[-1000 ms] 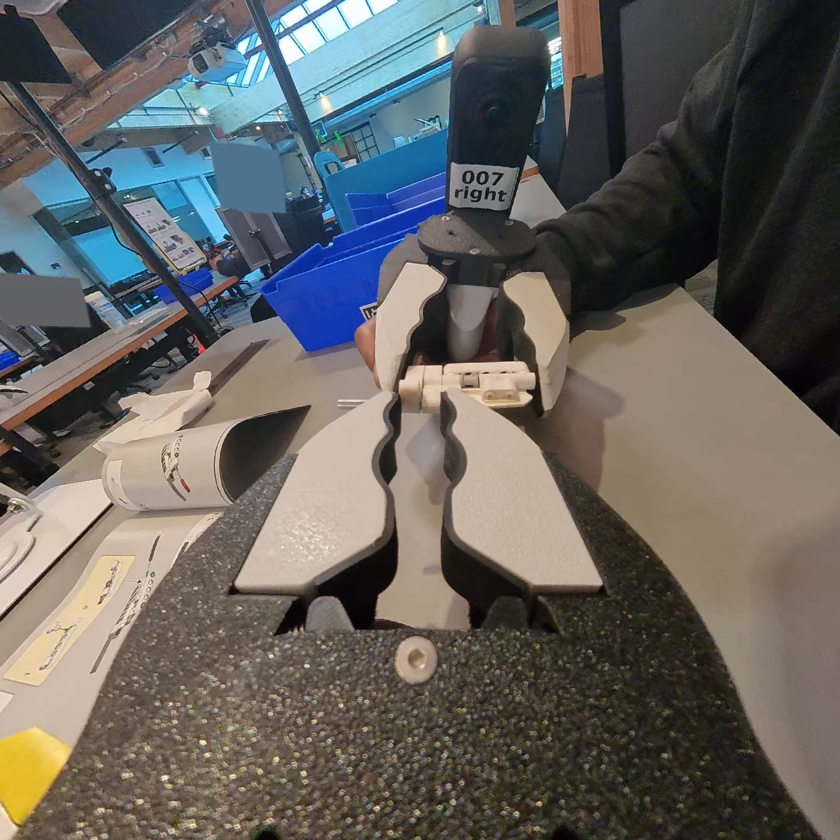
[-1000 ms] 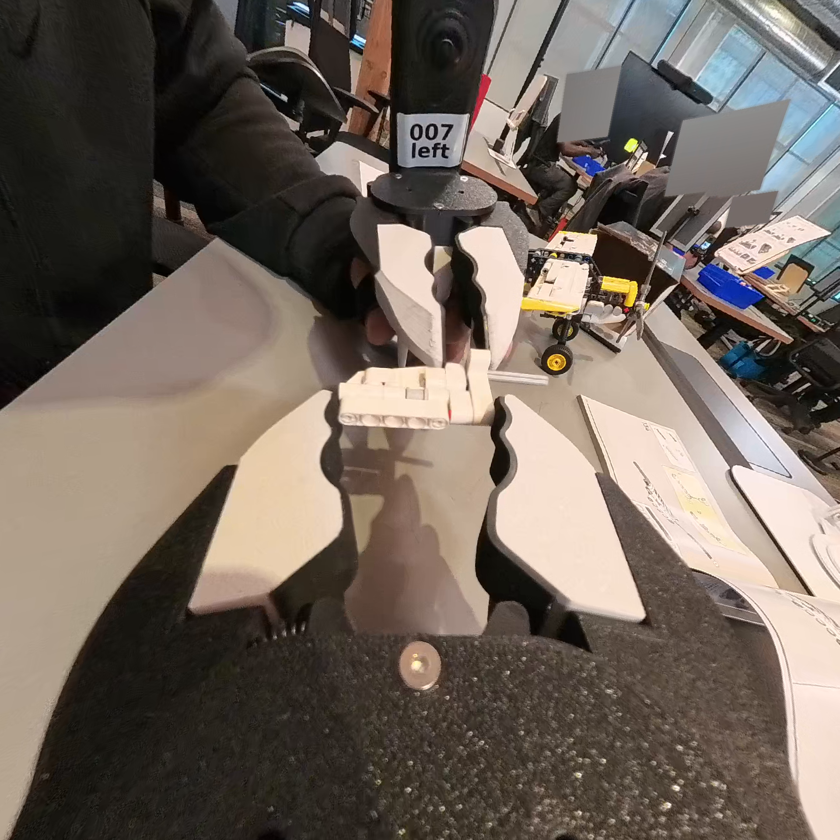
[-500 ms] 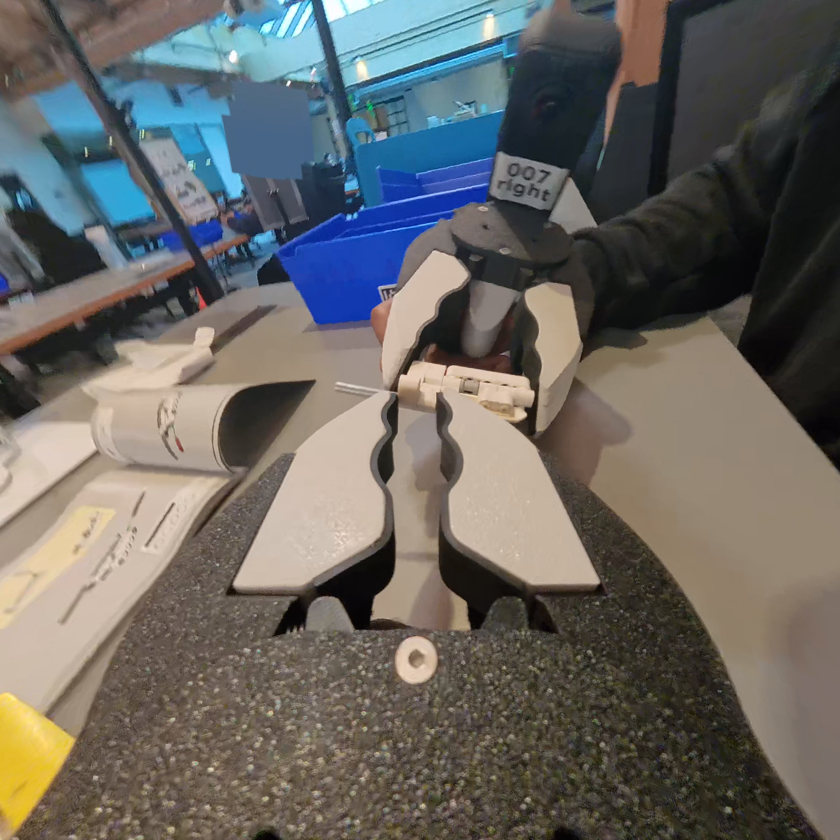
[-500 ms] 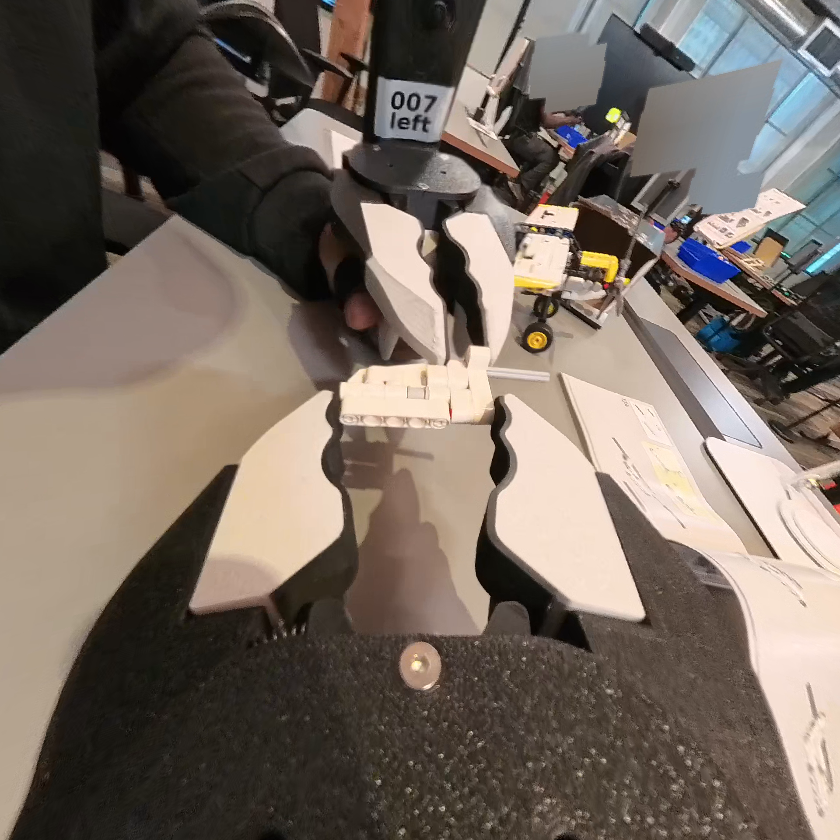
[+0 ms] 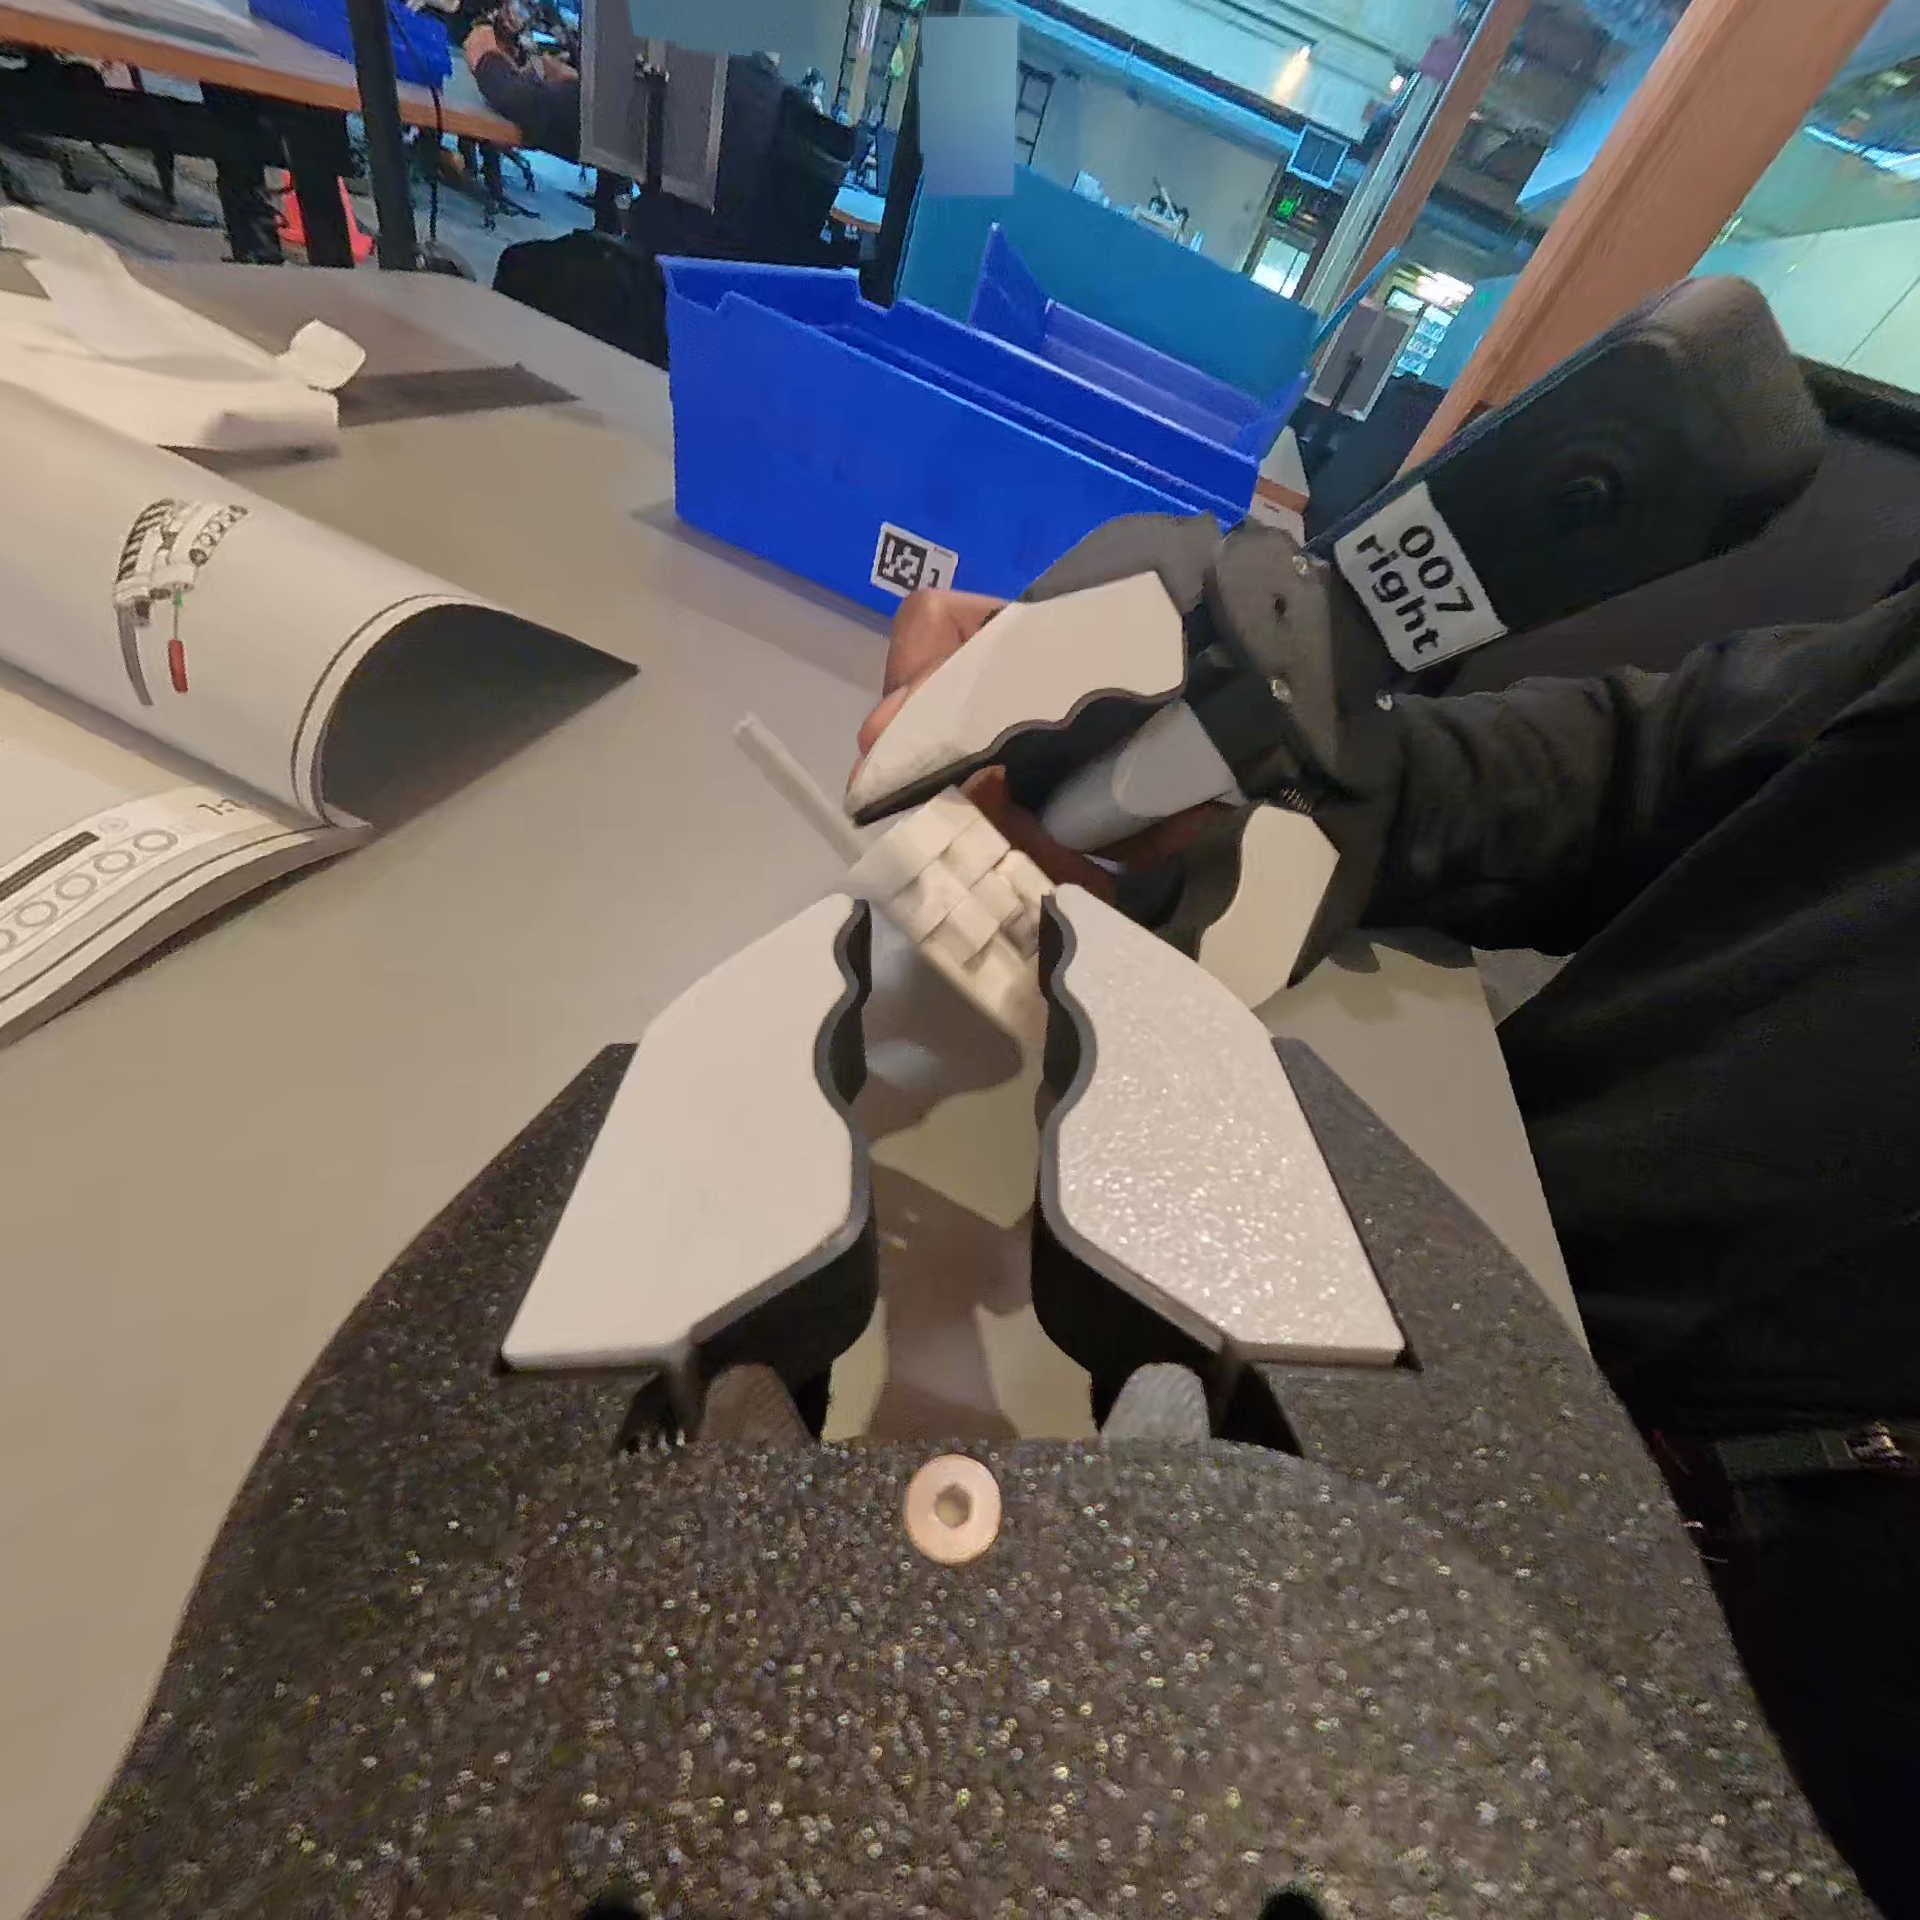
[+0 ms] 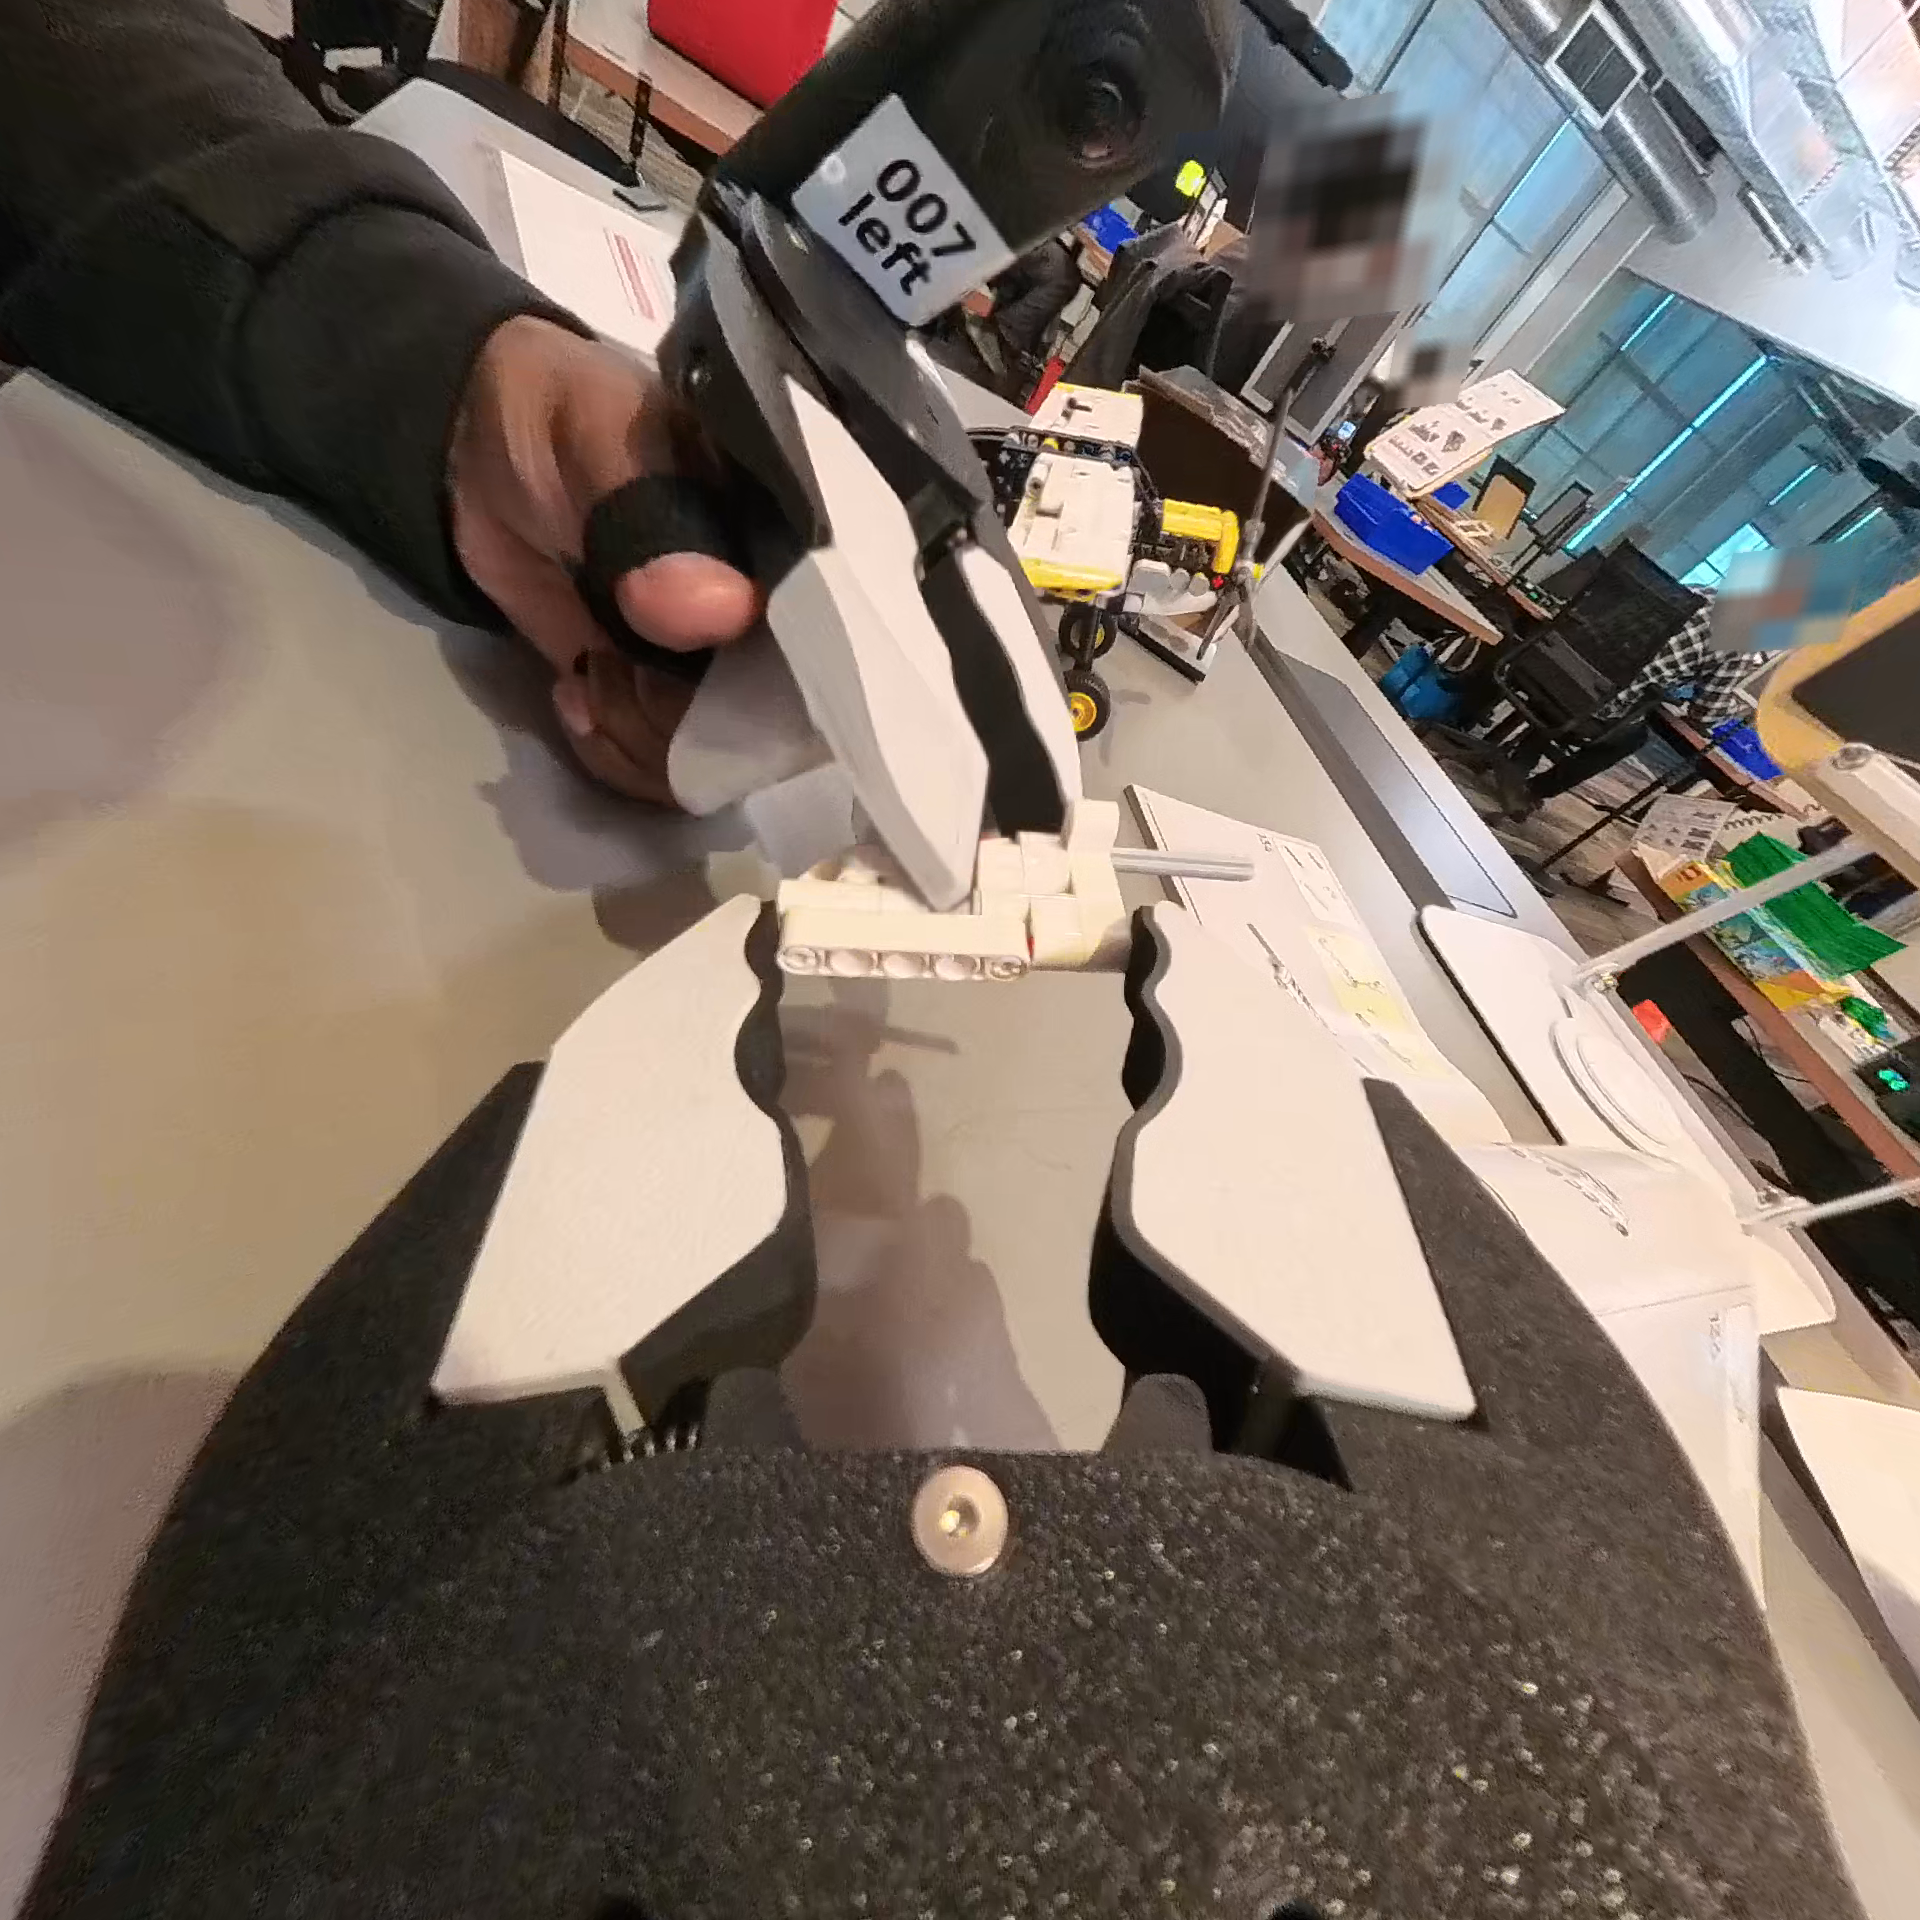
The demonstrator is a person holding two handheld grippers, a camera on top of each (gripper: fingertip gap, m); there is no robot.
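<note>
— What's that small white thing the two tongs meet over?

— A white brick assembly [image 6: 935, 935]: a long beam with holes along its side, blocks stacked on top, and a thin grey rod [image 6: 1184, 860] poking out of one end. It's in the air, just above the grey tabletop [image 6: 260, 831], with its shadow underneath.

— Who has it?

— The right tongs [image 6: 951, 930]. They are set wide and pinch it lengthwise, one pad against each end of the beam. The left tongs [image 5: 948, 909] come down from the other side and straddle the stacked part. They're spread, and I see a sliver of space on one side, so I'd say they aren't gripping.

— Tricky to hold?

— Light and stiff, I'd guess, but smooth plastic, so it could slip or swivel in a weak pinch. The pieces look pressed together, and a twist might pop them apart. I'd take it by the flat ends or flat sides of the beam, never by the rod, which could slide out.

— Anything close by?

— An open booklet [image 5: 260, 644] to one side, a blue bin [image 5: 935, 447] behind, and a yellow-and-white model vehicle [image 6: 1122, 530] farther along.
</note>
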